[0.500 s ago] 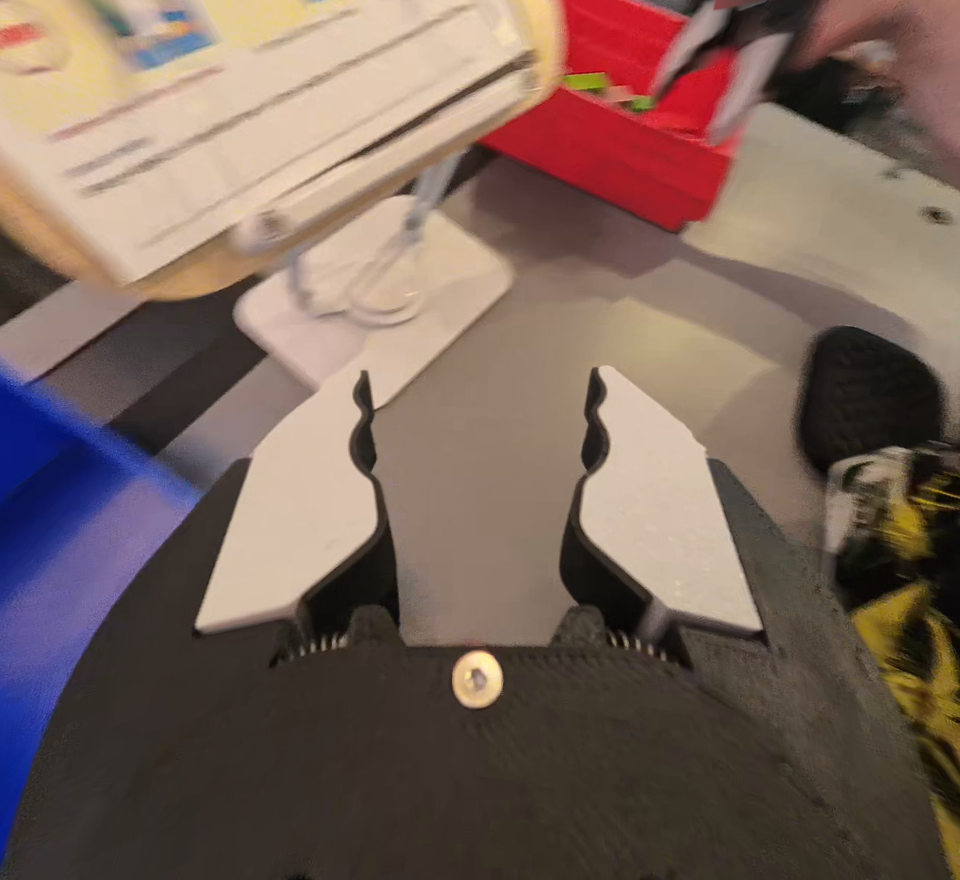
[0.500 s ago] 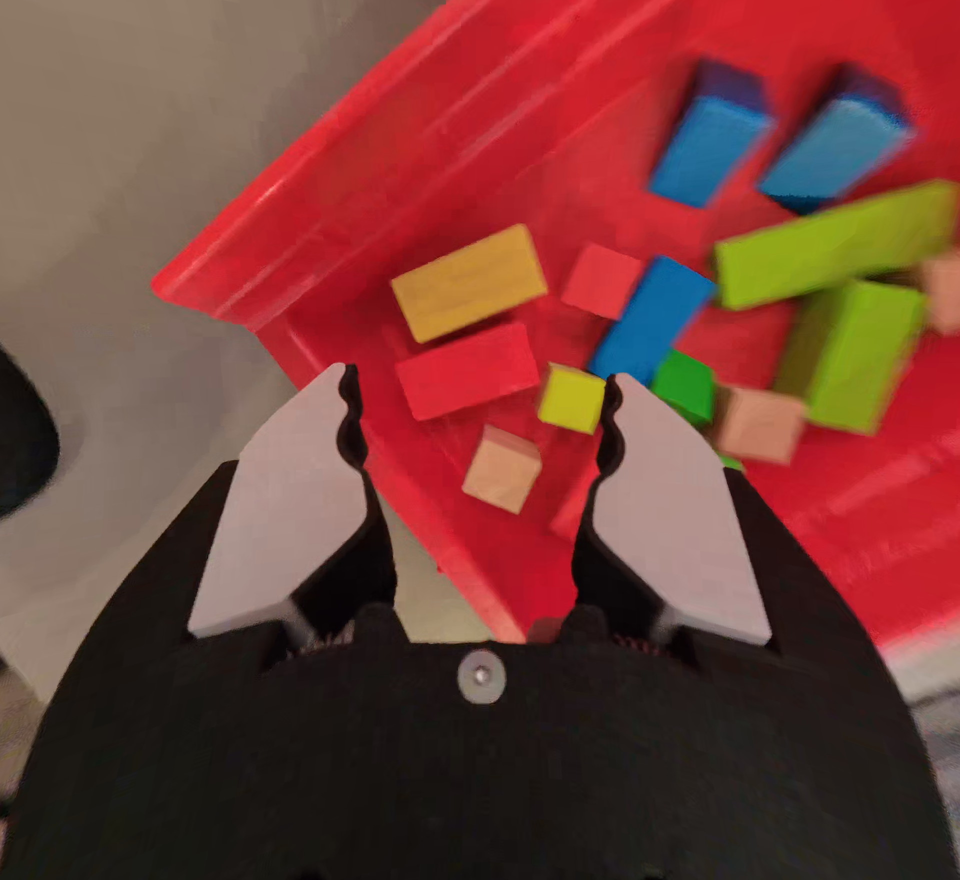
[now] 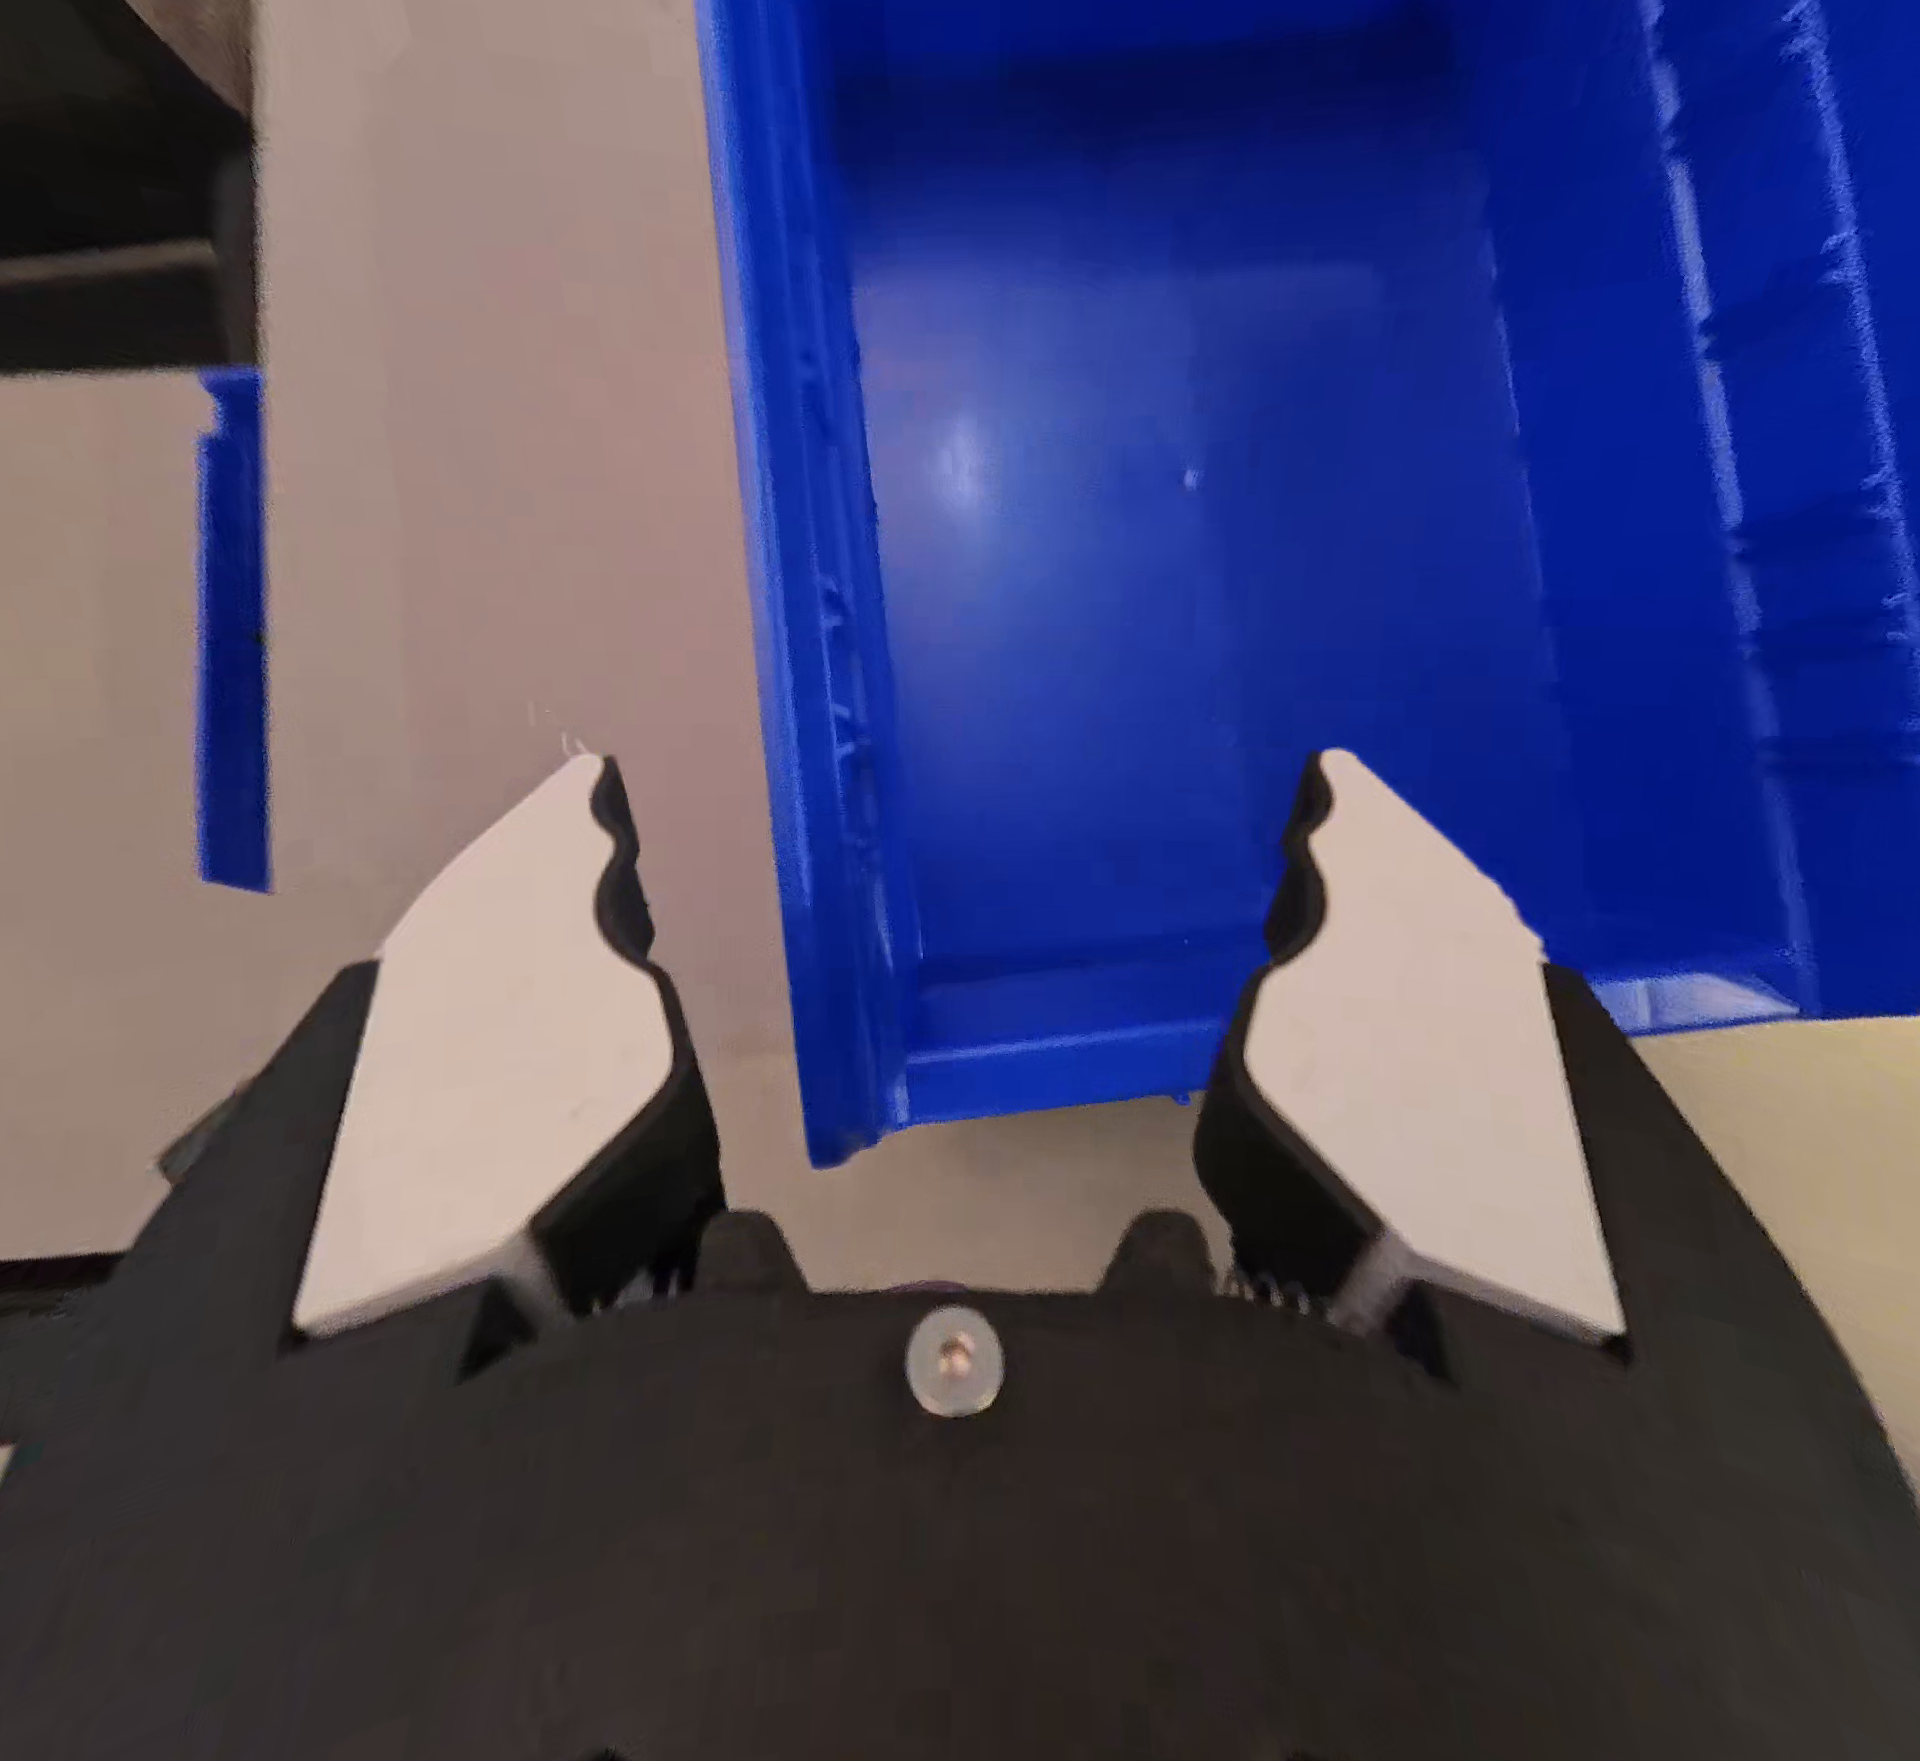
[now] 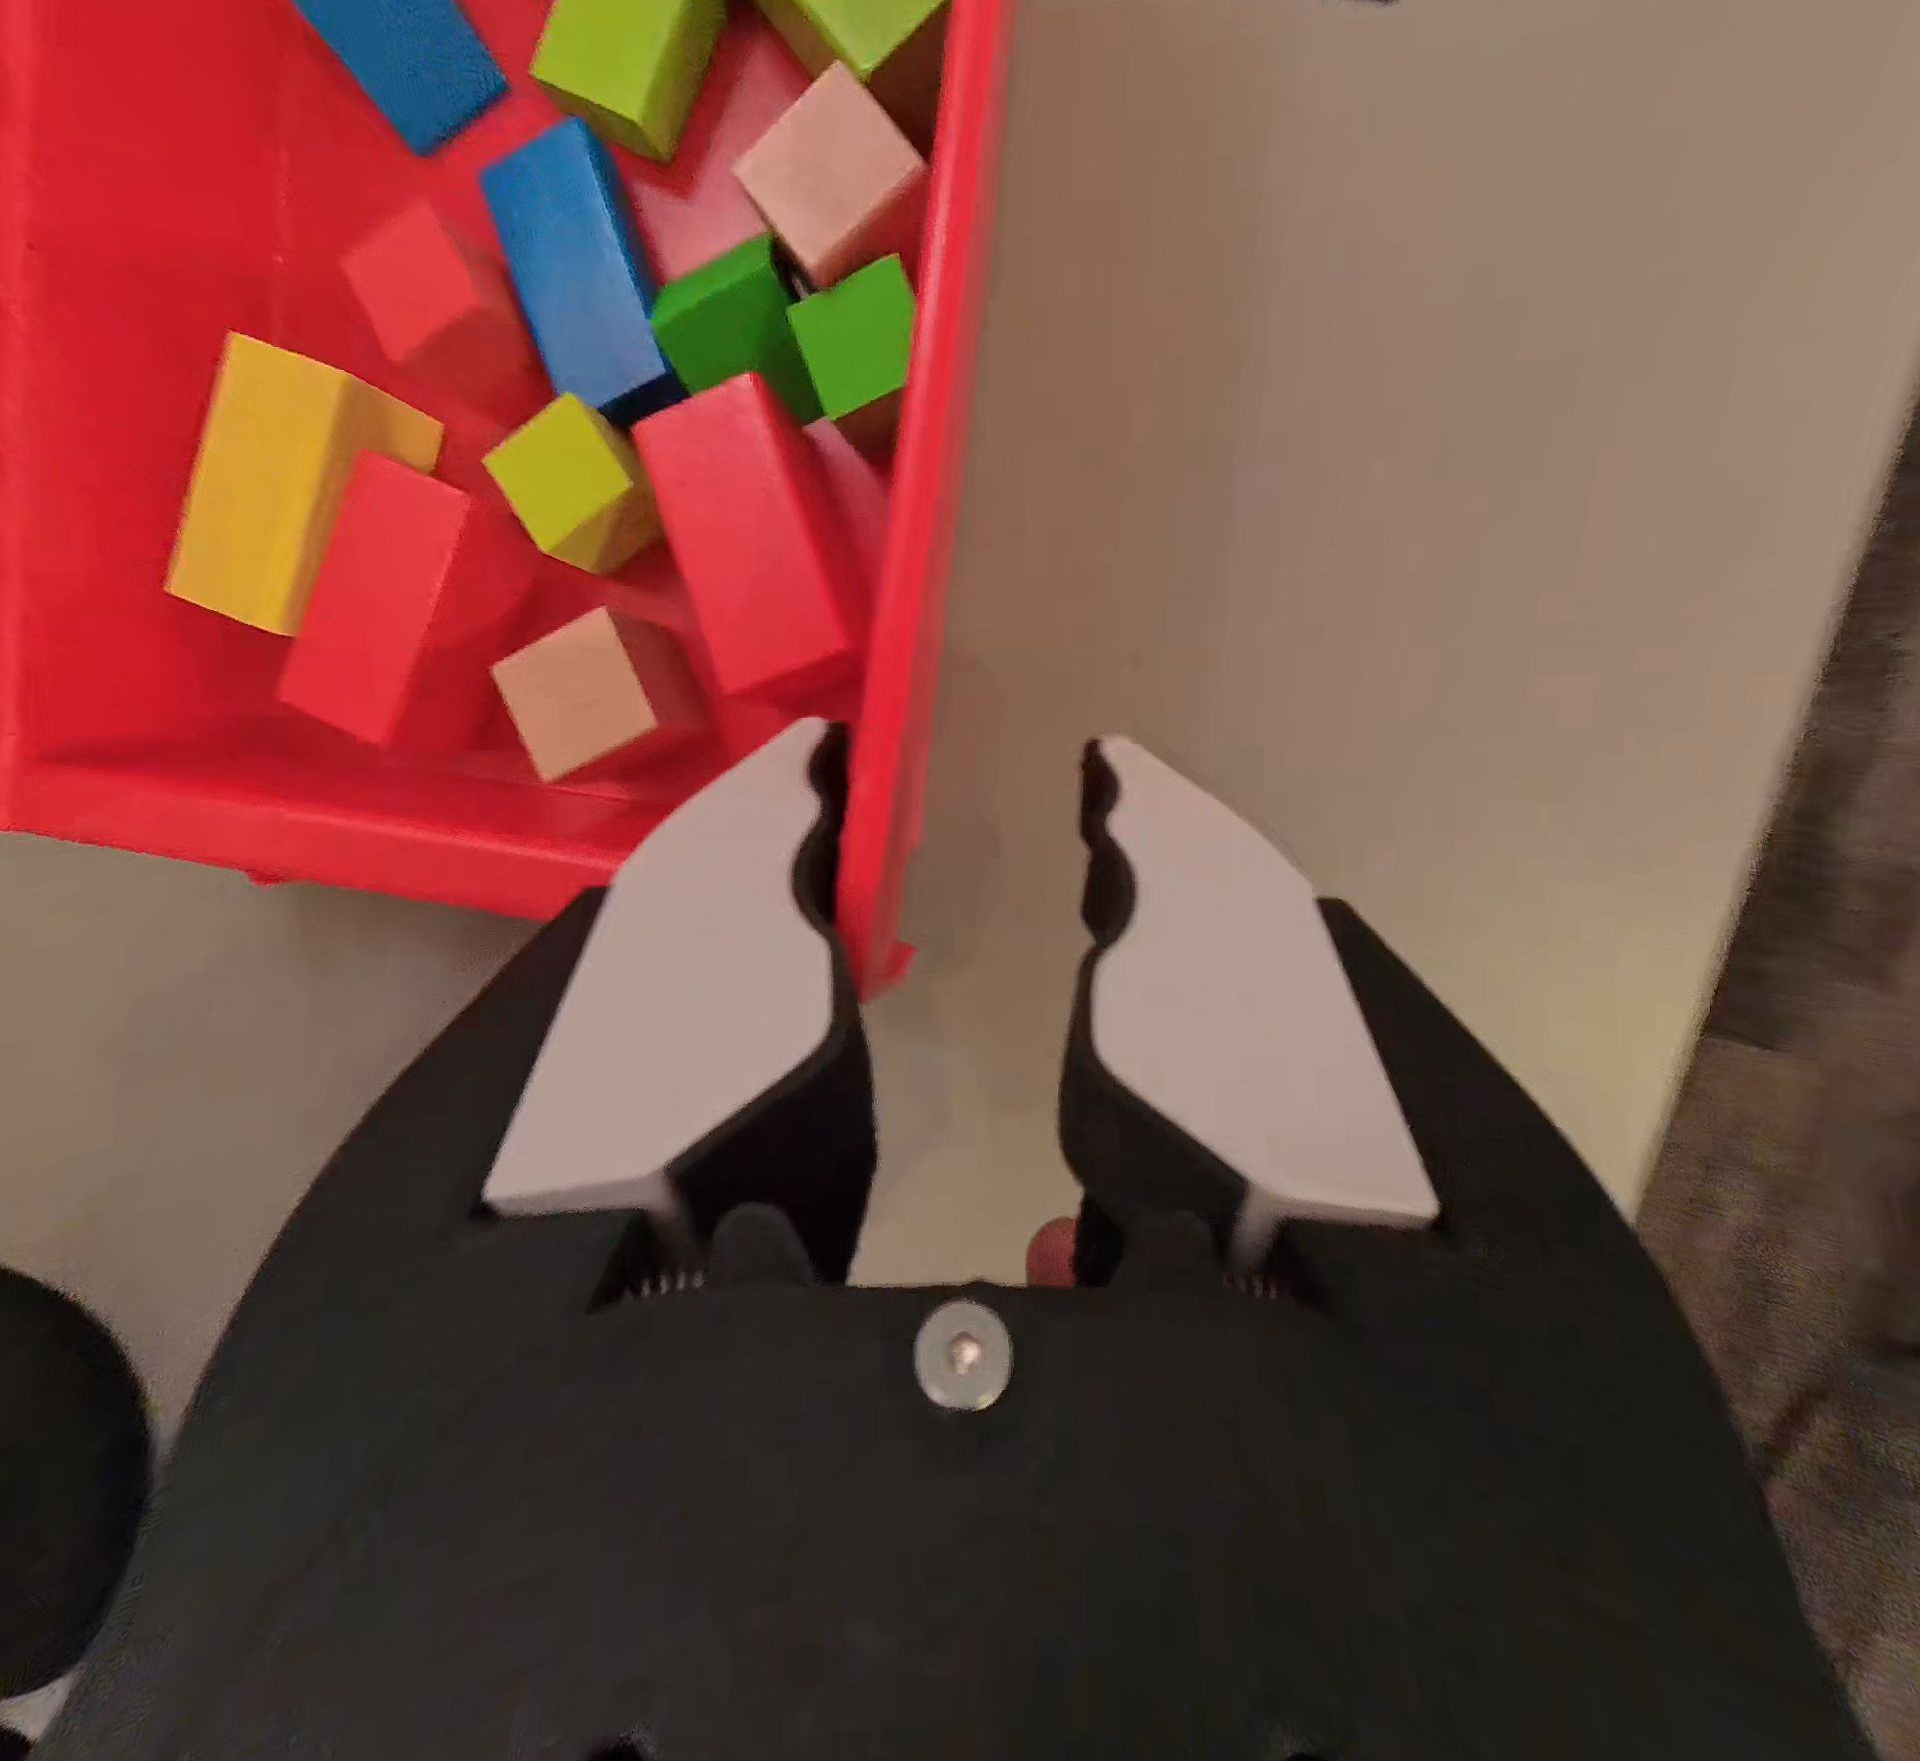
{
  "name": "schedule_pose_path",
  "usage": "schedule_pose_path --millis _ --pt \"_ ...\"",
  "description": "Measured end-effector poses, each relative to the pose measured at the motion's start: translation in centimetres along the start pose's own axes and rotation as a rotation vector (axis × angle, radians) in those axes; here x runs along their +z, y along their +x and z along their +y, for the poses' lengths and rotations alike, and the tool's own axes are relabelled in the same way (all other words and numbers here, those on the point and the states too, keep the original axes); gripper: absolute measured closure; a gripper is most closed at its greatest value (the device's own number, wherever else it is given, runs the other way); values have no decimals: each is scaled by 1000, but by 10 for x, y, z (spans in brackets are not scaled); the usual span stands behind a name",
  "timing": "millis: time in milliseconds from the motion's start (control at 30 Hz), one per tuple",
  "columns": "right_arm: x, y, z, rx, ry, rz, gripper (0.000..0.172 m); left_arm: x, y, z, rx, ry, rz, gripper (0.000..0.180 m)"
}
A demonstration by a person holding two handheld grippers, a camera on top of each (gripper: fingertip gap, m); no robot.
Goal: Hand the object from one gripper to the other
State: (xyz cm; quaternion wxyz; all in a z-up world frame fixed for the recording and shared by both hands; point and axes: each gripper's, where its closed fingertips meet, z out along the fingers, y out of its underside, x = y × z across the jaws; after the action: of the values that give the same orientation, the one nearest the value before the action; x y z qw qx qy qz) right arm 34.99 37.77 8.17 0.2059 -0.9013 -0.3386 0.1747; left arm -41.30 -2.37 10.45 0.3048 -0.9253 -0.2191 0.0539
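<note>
Two bins [image 3: 1714,464] [image 4: 935,361], about fifteen blocks [image 4: 727,516].

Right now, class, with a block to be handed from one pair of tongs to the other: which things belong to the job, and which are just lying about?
Job: left tongs, right tongs, both holding nothing; wooden blocks; red bin; blue bin.
Lying about: blue strip; black round thing.

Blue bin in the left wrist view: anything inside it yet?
The blue bin shows only bare floor. Its near right corner is hidden behind the left tongs, which stand open and hold nothing.
</note>
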Motion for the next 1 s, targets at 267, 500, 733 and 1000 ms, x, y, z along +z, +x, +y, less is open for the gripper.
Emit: schedule_pose_path --millis 267,500,733,1000 --pt "21 -8 16 67 -54 23 164 25 4 14 42 -147 55 104" --pt "17 -24 31 116 -78 112 169 30 -8 24 30 -204 126 165" --pt "-1 -55 53 182 -114 146 170 32 -12 27 151 -223 136 169" --pt "-45 -93 92 236 -195 149 170 24 4 38 247 -253 220 172"
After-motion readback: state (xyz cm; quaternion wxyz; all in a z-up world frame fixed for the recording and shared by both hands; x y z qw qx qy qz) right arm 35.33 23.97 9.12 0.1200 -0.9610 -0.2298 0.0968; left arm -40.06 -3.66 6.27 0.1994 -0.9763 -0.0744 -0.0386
